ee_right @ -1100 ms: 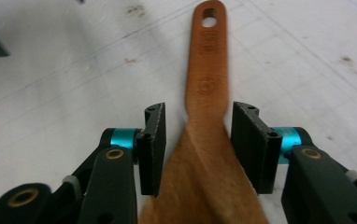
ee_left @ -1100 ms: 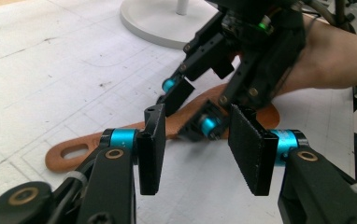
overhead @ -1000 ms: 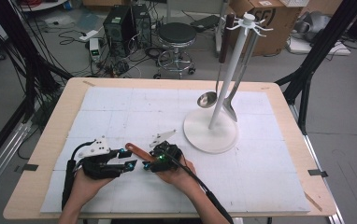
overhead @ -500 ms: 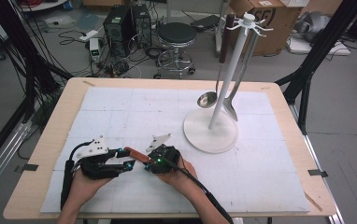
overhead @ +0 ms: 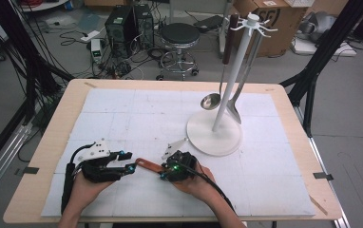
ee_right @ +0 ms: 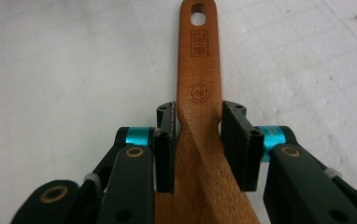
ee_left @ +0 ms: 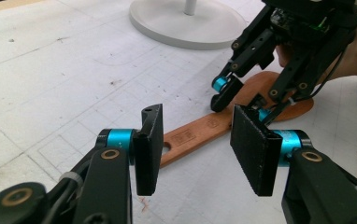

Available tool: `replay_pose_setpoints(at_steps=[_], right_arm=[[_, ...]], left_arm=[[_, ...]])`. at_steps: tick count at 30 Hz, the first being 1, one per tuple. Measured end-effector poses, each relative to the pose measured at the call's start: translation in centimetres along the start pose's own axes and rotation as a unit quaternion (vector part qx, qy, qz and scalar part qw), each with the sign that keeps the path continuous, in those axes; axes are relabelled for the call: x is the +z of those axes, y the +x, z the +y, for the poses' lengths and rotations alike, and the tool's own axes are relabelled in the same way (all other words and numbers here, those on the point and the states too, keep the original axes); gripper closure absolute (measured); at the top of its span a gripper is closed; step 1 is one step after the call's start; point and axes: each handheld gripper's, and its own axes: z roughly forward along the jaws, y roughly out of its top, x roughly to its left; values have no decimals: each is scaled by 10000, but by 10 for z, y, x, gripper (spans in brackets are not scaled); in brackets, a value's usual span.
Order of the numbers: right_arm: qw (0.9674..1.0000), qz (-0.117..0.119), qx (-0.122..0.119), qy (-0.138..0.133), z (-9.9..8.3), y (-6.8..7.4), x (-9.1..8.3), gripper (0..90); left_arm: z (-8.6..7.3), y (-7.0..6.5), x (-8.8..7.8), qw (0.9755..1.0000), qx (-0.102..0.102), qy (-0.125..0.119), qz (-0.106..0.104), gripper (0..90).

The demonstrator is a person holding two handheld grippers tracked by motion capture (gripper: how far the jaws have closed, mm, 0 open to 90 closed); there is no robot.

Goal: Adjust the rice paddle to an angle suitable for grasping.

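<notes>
A wooden spatula (overhead: 147, 165) lies on the white mat near the front edge, its handle pointing left. My right gripper (overhead: 163, 170) has just closed its jaws on the neck of the spatula (ee_right: 197, 70), and both pads press against the wood where the handle widens into the blade. From the left gripper view, the right gripper (ee_left: 242, 99) clamps the spatula (ee_left: 200, 130) from above. My left gripper (overhead: 129, 161) stands open just left of the handle's end. The end with the hole sits just ahead of its pads (ee_left: 148, 140), and nothing is gripped between them.
A white utensil stand on a round base (overhead: 214, 137) rises at the mat's right middle. A metal ladle (overhead: 211, 100) and a second utensil (overhead: 233, 111) hang from it. The wooden table edge (overhead: 42, 156) frames the mat. A stool (overhead: 179, 35) and cables lie beyond the table.
The right gripper's jaws narrowed onto the spatula's neck and drew it slightly right and toward the front edge. The left gripper stayed in place.
</notes>
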Motion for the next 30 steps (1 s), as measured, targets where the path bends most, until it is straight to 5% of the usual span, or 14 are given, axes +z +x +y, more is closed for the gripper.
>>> replay_pose_setpoints(at_steps=[8,15,22,30], right_arm=[[9999,115,11,1,-12,1,-10,670],[9997,23,153,-205,-6,2,-4,605],[9996,-235,-87,-151,0,9,5,641],[9998,-57,-114,-158,-1,7,2,651]], left_arm=[[0,0,0,10000,7,21,-4,545],[-1,1,1,10000,-8,16,2,545],[-2,2,3,10000,7,82,7,545],[-6,5,4,9998,-66,175,-23,563]])
